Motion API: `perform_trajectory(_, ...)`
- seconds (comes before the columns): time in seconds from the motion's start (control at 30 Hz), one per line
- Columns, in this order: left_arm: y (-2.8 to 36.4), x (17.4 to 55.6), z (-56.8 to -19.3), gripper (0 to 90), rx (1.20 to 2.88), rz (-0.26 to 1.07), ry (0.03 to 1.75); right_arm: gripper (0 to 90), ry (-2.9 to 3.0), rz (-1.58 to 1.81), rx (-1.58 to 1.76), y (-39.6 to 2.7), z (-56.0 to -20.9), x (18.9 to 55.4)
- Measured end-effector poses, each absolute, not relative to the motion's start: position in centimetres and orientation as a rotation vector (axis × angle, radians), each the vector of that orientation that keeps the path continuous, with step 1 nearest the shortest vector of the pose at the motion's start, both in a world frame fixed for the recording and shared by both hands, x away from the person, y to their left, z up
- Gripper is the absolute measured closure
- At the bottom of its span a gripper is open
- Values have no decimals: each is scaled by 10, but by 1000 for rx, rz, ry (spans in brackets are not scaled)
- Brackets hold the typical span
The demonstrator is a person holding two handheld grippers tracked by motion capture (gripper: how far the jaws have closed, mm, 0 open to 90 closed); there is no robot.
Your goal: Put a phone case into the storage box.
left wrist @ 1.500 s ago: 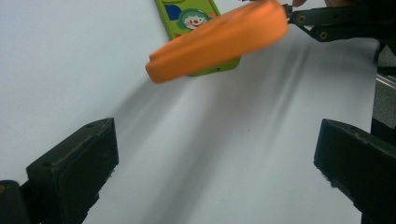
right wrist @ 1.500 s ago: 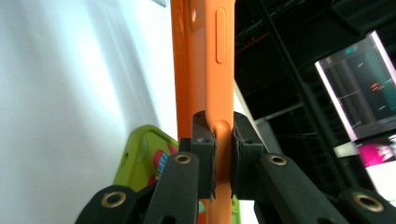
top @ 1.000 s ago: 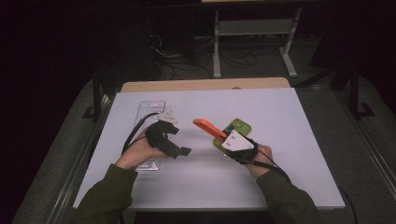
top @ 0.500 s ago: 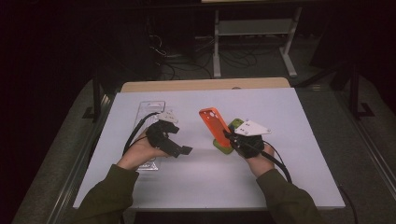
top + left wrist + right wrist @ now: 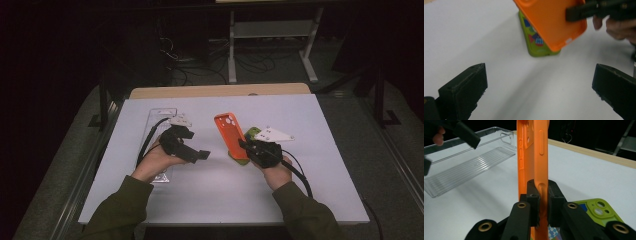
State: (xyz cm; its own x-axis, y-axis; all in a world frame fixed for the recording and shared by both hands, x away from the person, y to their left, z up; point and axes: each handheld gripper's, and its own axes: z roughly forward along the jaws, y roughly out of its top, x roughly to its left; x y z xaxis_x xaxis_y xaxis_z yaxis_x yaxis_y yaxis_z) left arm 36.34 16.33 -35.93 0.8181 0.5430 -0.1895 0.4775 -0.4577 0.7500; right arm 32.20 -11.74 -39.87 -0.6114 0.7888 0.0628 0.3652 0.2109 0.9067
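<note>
My right gripper (image 5: 244, 145) is shut on the edge of an orange phone case (image 5: 229, 135) and holds it tilted up above the white table (image 5: 320, 165). In the right gripper view the jaws (image 5: 541, 191) pinch the orange case (image 5: 534, 152), which stands edge-on. A green phone case (image 5: 251, 133) lies flat on the table under it, printed side up (image 5: 596, 212). My left gripper (image 5: 192, 145) hovers to the left with its jaws (image 5: 539, 85) wide apart and nothing between them. Ahead of it are the orange case (image 5: 549, 22) and the green case (image 5: 534, 42).
A clear plastic tray (image 5: 159, 120) lies along the table's left side, partly under my left hand (image 5: 466, 167). A wooden strip (image 5: 220, 90) borders the far edge. Dark floor, cables and a metal stand lie beyond.
The right hand has rolled and lifted the orange case from nearly flat and pointing left to tilted up with its back showing. The left gripper has stayed in place.
</note>
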Motion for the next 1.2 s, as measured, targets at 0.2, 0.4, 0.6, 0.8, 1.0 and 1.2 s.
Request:
perform_trajectory(0.2, 157, 368, -356, 0, 2064, 85, 765, 810, 2071, 1384, 1077, -114, -398, 319)
perform_trajectory(0.4, 149, 373, -355, 0, 2029, 82, 768, 809, 2068, 1389, 1051, -110, -397, 317)
perform_trajectory(0.6, 140, 378, -356, 0, 2006, 78, 769, 809, 2078, 1393, 1051, -106, -396, 316)
perform_trajectory(0.8, 132, 382, -358, 0, 2000, 82, 762, 809, 2078, 1401, 1043, -105, -396, 314)
perform_trajectory(1.0, 128, 384, -362, 0, 1989, 81, 757, 809, 2080, 1412, 1038, -104, -395, 314)
perform_trajectory(1.2, 126, 384, -363, 0, 1961, 90, 767, 809, 2076, 1424, 1038, -100, -395, 312)
